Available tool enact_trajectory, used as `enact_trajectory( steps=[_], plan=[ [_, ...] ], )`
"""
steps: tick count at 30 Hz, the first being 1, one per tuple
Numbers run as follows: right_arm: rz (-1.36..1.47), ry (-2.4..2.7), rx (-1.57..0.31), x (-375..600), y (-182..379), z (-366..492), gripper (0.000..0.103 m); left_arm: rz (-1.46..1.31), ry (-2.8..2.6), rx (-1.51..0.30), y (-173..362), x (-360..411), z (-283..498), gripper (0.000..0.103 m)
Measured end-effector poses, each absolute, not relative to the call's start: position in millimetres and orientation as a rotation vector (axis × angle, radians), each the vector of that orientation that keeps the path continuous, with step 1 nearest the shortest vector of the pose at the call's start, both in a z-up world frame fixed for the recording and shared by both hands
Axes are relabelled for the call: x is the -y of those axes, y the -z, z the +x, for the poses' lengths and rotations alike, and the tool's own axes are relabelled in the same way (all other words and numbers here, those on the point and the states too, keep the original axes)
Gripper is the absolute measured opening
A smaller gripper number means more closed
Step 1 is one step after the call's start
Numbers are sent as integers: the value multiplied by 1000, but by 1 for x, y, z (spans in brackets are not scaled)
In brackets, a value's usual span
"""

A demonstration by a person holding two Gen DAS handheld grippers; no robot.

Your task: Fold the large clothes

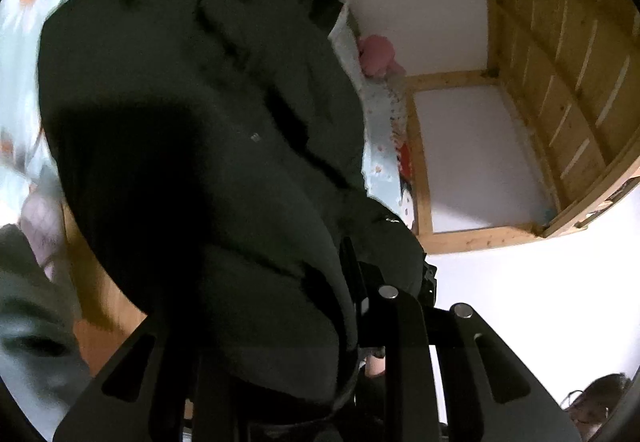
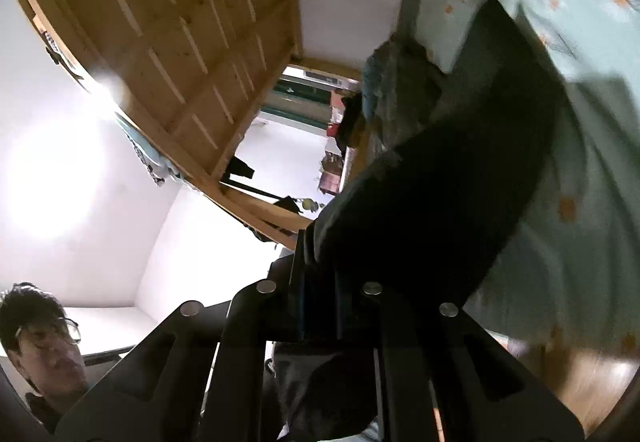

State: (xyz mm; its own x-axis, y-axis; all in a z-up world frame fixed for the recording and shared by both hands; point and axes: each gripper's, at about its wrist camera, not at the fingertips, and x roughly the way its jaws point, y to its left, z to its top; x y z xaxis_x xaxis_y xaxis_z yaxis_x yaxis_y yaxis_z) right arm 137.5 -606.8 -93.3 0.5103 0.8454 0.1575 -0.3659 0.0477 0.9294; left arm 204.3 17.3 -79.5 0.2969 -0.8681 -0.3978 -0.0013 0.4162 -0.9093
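Observation:
A large dark green padded coat (image 1: 200,101) fills most of the left wrist view, lifted off a bed with a light blue flowered sheet (image 1: 24,21). My left gripper (image 1: 384,270) is shut on a thick fold of the coat's edge, which bulges between its black fingers. In the right wrist view the coat (image 2: 440,181) hangs in a dark band from the bed sheet (image 2: 580,121) down to my right gripper (image 2: 318,262). That gripper is shut tight on a thin edge of the coat. More dark fabric sags below the right gripper's frame.
A wooden slatted bunk frame (image 1: 560,41) (image 2: 180,21) hangs overhead, with white walls around. A pink soft object (image 1: 376,53) lies at the bed's far end. Crumpled bedding (image 2: 400,93) is piled on the bed. Wooden floor (image 2: 580,382) lies below. A person's head (image 2: 36,334) is at lower left.

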Motion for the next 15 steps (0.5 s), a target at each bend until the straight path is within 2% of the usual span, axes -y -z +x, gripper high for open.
enact_trajectory(
  steps=[8, 11, 12, 13, 14, 15],
  plan=[
    [1230, -1051, -368, 606, 45, 257, 11, -967, 762, -1044, 38, -29, 300, 23],
    [1253, -1010, -347, 601, 32, 319, 11, -1059, 732, -1065, 29, -19, 354, 26],
    [1278, -983, -339, 600, 32, 341, 11, -1121, 718, -1075, 37, -23, 370, 35],
    [1304, -927, -336, 599, 33, 371, 11, -1192, 700, -1079, 40, -27, 389, 53],
    [1326, -877, -341, 599, 36, 388, 12, -1284, 681, -1063, 47, -33, 414, 65],
    [1377, -778, -365, 599, 44, 419, 12, -1343, 654, -1029, 50, -39, 434, 86]
  ],
)
